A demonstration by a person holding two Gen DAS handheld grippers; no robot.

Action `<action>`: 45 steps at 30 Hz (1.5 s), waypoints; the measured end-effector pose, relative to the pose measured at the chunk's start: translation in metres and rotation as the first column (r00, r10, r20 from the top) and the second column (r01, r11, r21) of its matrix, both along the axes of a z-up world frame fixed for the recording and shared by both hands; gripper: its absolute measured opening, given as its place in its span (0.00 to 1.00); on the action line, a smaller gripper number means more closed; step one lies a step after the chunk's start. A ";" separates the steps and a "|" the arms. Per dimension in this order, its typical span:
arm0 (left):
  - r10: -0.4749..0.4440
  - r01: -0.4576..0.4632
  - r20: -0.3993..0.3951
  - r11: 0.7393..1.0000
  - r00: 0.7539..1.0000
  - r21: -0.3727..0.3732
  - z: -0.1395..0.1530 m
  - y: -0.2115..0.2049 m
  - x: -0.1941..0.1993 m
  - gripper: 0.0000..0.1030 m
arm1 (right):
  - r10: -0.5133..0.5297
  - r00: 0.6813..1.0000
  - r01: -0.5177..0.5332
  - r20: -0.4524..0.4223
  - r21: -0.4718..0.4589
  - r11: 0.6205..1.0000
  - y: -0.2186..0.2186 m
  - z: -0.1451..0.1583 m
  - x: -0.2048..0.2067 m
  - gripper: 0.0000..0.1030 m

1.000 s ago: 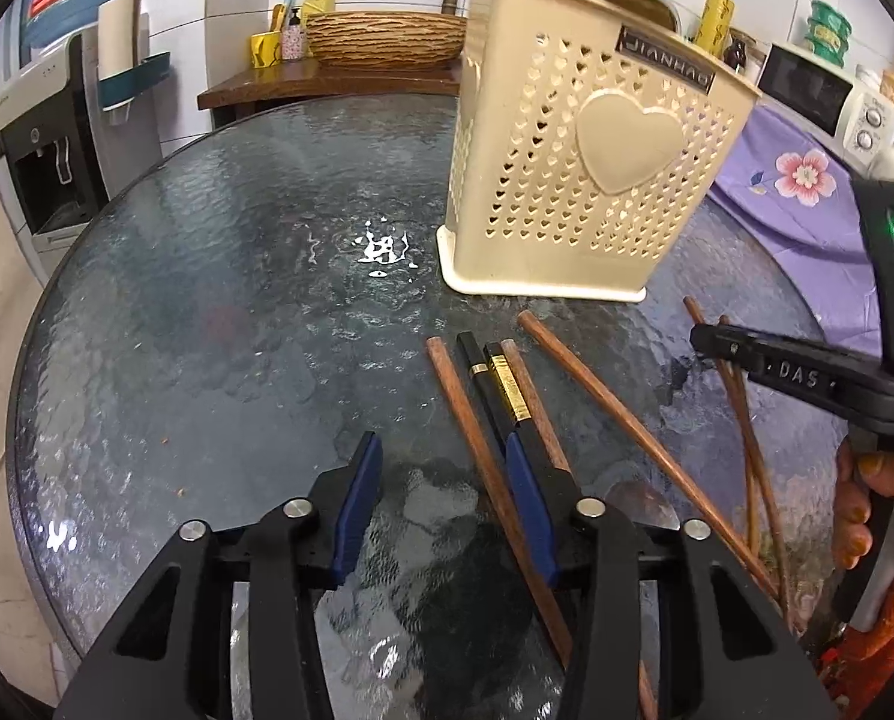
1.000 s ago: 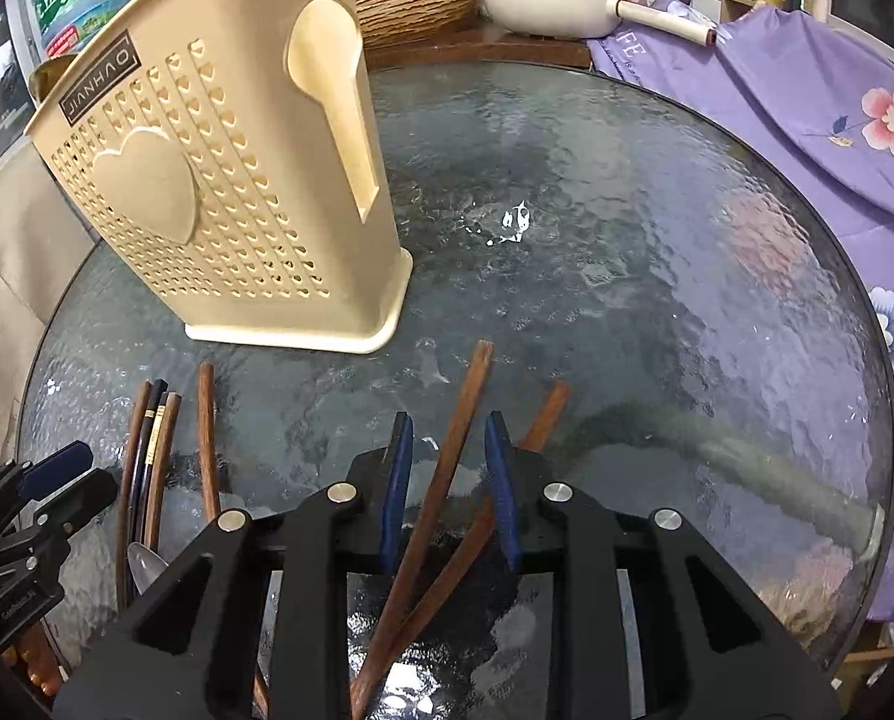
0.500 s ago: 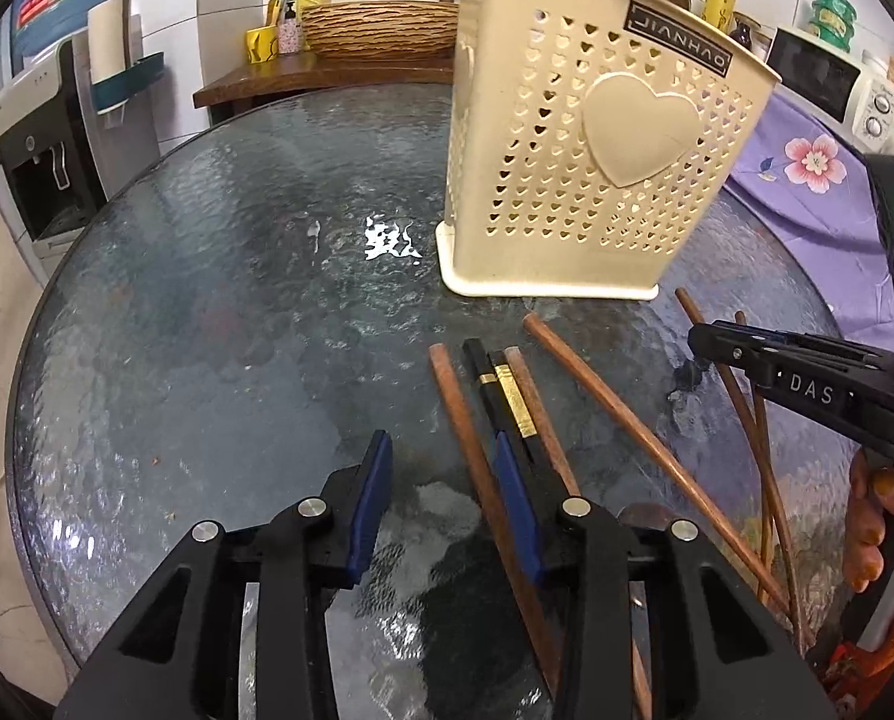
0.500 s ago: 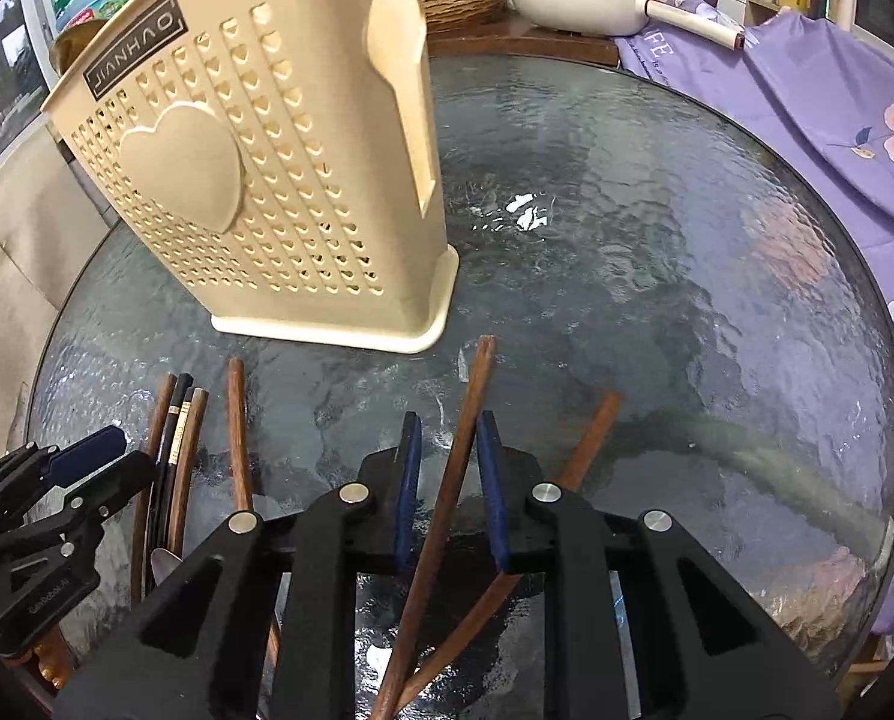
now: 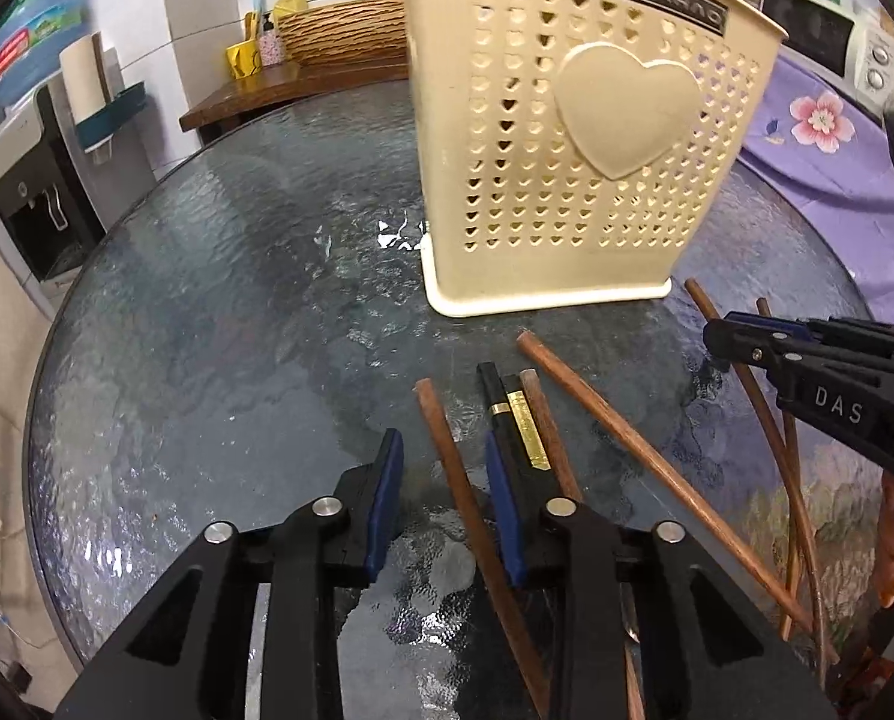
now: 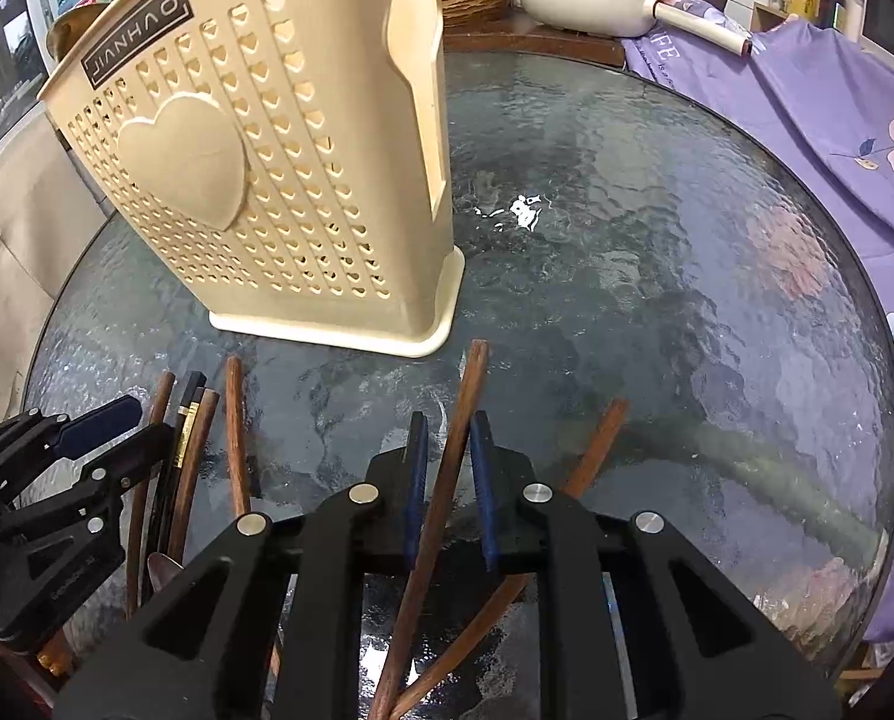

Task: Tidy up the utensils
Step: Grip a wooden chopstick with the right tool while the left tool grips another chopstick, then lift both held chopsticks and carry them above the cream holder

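Note:
A cream perforated utensil holder with a raised heart stands on the round glass table; it also shows in the right wrist view. Several wooden chopsticks lie in front of it. My left gripper is open around a brown chopstick, with a black and gold chopstick beside its right finger. My right gripper straddles a brown chopstick, its jaws narrow but still apart from it. A second brown chopstick lies to its right.
A purple flowered cloth covers the right side. A wooden shelf with a woven basket and a white pan stands behind the table. A water dispenser is at the left.
Both grippers have moved forward toward the holder. The left jaws have narrowed and shifted right, straddling the brown chopstick. The right jaws have narrowed around their chopstick.

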State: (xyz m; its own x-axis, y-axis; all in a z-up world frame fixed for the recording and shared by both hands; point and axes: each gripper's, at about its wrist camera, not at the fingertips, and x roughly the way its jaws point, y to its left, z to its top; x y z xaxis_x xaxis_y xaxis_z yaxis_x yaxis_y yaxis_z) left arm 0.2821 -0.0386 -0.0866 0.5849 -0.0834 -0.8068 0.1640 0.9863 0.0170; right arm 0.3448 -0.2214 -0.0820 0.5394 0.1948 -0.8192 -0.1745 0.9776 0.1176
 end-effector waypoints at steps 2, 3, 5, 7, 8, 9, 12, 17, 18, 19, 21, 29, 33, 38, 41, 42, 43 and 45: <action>0.001 -0.001 -0.004 1.000 1.000 -0.003 0.000 -0.002 -0.001 0.22 | -0.004 1.000 0.004 -0.004 -0.006 1.000 0.000 0.000 0.002 0.11; 0.001 -0.001 -0.006 1.000 1.000 -0.003 0.000 -0.002 -0.001 0.20 | -0.005 1.000 0.005 -0.008 -0.011 1.000 0.001 0.001 0.003 0.11; 0.001 -0.001 -0.008 1.000 1.000 -0.005 0.000 -0.003 0.001 0.17 | -0.009 1.000 0.008 -0.012 -0.015 1.000 0.002 0.001 0.006 0.10; -0.001 0.001 -0.010 1.000 1.000 -0.004 0.000 -0.003 0.001 0.13 | -0.011 1.000 0.011 -0.011 -0.017 1.000 0.003 0.001 0.008 0.10; -0.002 0.002 -0.010 1.000 1.000 -0.004 0.000 -0.003 0.002 0.12 | -0.013 1.000 0.013 -0.010 -0.014 1.000 0.003 0.001 0.008 0.10; -0.002 0.002 -0.008 1.000 1.000 -0.003 0.000 -0.003 0.003 0.10 | -0.015 1.000 0.015 -0.011 -0.004 1.000 0.002 0.001 0.009 0.09; 0.000 0.000 -0.003 1.000 1.000 -0.018 0.000 0.000 0.004 0.09 | -0.020 1.000 0.021 -0.024 0.038 0.999 -0.006 -0.001 0.012 0.09; 0.005 -0.006 -0.007 0.999 1.000 -0.036 0.000 0.002 0.011 0.08 | -0.030 0.998 0.035 -0.047 0.105 0.994 -0.019 -0.002 0.020 0.07; 0.005 -0.006 -0.006 0.999 1.000 -0.039 0.000 0.002 0.013 0.07 | -0.031 0.998 0.037 -0.050 0.121 0.992 -0.021 -0.003 0.021 0.07; 0.004 -0.005 -0.006 0.999 1.000 -0.042 0.000 0.003 0.015 0.07 | -0.034 0.998 0.042 -0.052 0.146 0.988 -0.025 -0.003 0.023 0.07; 0.003 -0.003 -0.010 0.999 1.000 -0.051 0.001 0.004 0.020 0.07 | -0.040 0.998 0.048 -0.046 0.176 0.983 -0.031 -0.002 0.025 0.07; 0.001 0.002 0.028 0.991 1.000 -0.136 0.022 0.010 0.024 0.07 | -0.063 0.998 0.054 0.028 0.245 0.968 -0.048 0.025 0.024 0.07; -0.001 0.013 0.073 0.988 0.997 -0.157 0.039 0.013 0.019 0.07 | -0.064 0.995 0.040 0.075 0.285 0.958 -0.057 0.042 0.015 0.07; -0.003 0.030 0.143 0.983 0.990 -0.181 0.064 0.015 0.000 0.07 | -0.059 0.986 0.009 0.159 0.303 0.953 -0.066 0.068 -0.001 0.07; 0.000 0.039 0.196 0.981 0.981 -0.191 0.083 0.016 -0.013 0.07 | -0.052 0.974 -0.017 0.220 0.302 0.953 -0.072 0.090 -0.019 0.07; -0.003 0.046 0.215 0.980 0.977 -0.196 0.091 0.017 -0.017 0.07 | -0.051 0.967 -0.027 0.248 0.300 0.954 -0.074 0.099 -0.025 0.07; -0.005 0.051 0.227 0.979 0.974 -0.198 0.096 0.018 -0.019 0.07 | -0.048 0.962 -0.035 0.269 0.296 0.954 -0.075 0.106 -0.031 0.07; -0.007 0.061 0.264 0.978 0.964 -0.200 0.111 0.020 -0.026 0.07 | -0.036 0.950 -0.056 0.310 0.282 0.958 -0.077 0.121 -0.044 0.07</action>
